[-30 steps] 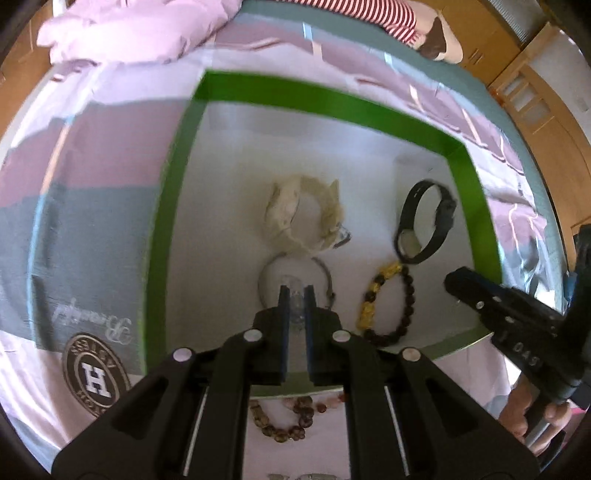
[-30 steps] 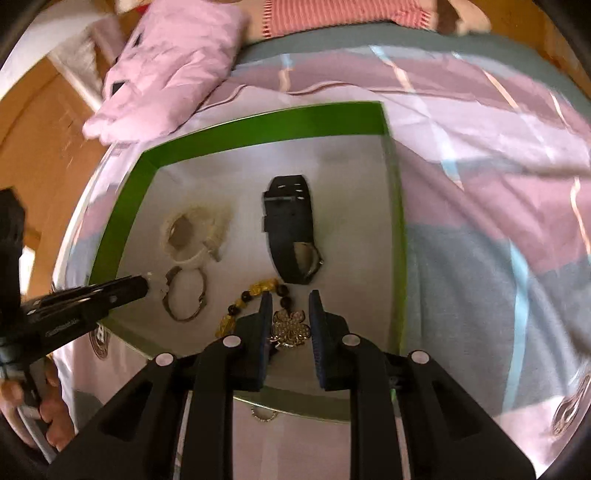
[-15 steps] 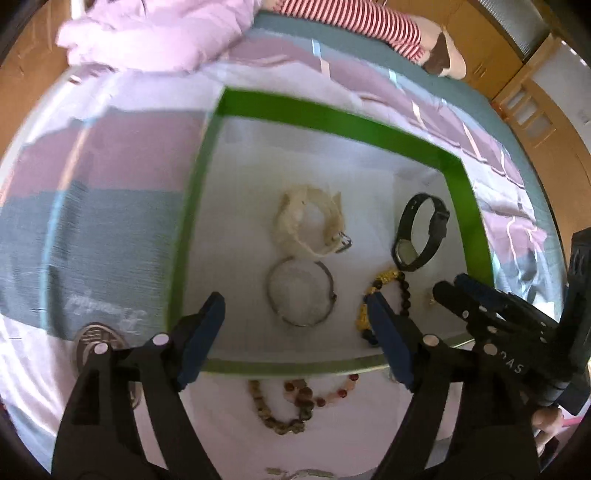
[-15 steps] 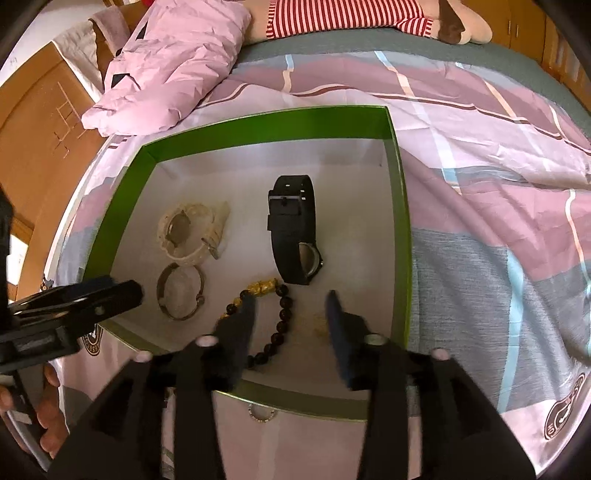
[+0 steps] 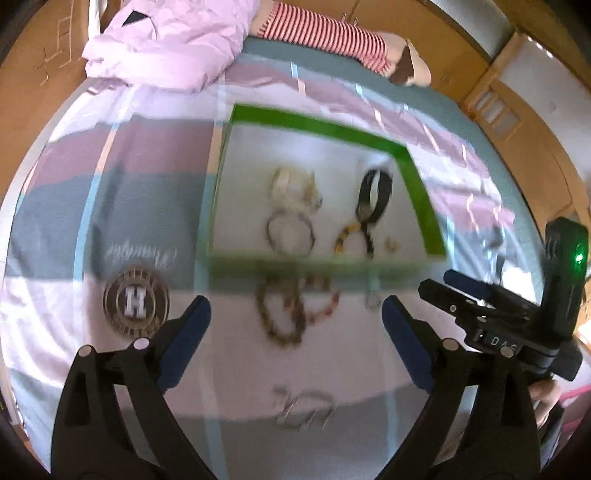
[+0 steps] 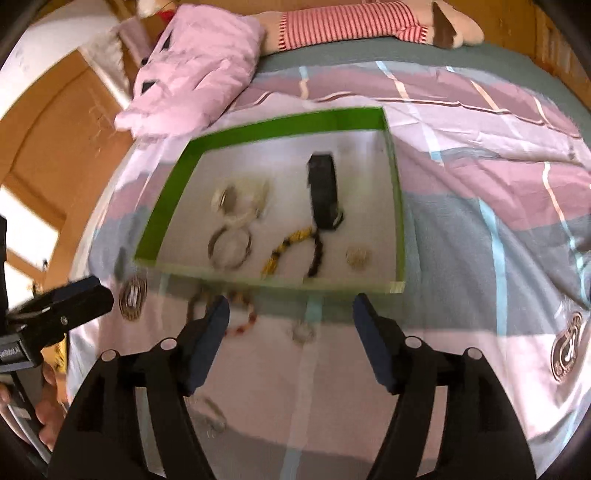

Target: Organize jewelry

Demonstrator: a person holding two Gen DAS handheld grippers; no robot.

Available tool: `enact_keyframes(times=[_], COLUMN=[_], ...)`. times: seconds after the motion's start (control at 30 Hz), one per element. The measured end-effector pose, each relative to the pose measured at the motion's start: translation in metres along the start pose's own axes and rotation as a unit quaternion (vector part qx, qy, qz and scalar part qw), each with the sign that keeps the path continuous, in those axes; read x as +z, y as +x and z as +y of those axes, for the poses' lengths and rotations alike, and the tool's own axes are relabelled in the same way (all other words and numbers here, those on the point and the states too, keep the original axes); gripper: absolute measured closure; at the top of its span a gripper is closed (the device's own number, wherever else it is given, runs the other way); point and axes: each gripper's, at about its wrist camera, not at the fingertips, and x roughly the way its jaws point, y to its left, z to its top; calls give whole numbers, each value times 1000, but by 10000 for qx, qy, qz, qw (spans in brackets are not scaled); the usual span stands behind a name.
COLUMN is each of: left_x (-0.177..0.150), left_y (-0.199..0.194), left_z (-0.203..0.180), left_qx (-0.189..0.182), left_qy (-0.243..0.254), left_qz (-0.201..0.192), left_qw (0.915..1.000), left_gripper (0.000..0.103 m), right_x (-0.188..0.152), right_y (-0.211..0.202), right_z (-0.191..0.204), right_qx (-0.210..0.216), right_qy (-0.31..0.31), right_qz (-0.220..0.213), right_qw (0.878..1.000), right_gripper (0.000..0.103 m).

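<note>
A green-rimmed tray (image 5: 421, 192) (image 6: 159, 225) lies on the bed. In it are a cream bracelet (image 5: 291, 188) (image 6: 240, 201), a metal bangle (image 5: 290, 232) (image 6: 229, 246), a black watch (image 5: 375, 195) (image 6: 323, 192), a yellow-and-dark bead bracelet (image 5: 354, 236) (image 6: 291, 247) and a small gold brooch (image 5: 390, 243) (image 6: 357, 256). On the sheet in front of the tray lie a brown bead necklace (image 5: 288, 314) (image 6: 221, 302), a small ring (image 5: 373, 301) (image 6: 303, 332) and a silver chain bracelet (image 5: 303, 406) (image 6: 212, 413). My left gripper (image 5: 295, 343) and right gripper (image 6: 290, 339) are both open and empty, above the sheet.
A pink pillow (image 5: 170, 40) (image 6: 199, 74) and a striped plush toy (image 5: 332, 37) (image 6: 362, 22) lie at the head of the bed. A round logo (image 5: 136, 299) is printed on the sheet. Wooden furniture stands on both sides.
Both grippers have opened and pulled back from the tray. The left let go of the bangle and the right let go of the gold brooch; both now lie in the tray.
</note>
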Motion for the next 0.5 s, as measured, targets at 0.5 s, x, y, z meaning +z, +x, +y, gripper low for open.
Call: enact_keyframes(times=[0.5], left_x=[-44], left_y=[22], left_z=[49], left_qx=[243], left_qy=[-380], left_qz=[299], left_qw=[9985], left_gripper=[8], right_x=[-99], right_y=[65], right_z=[62], right_qx=[475], right_qy=[-824], right_qz=[887], right_qw=[9915], right_gripper=[54])
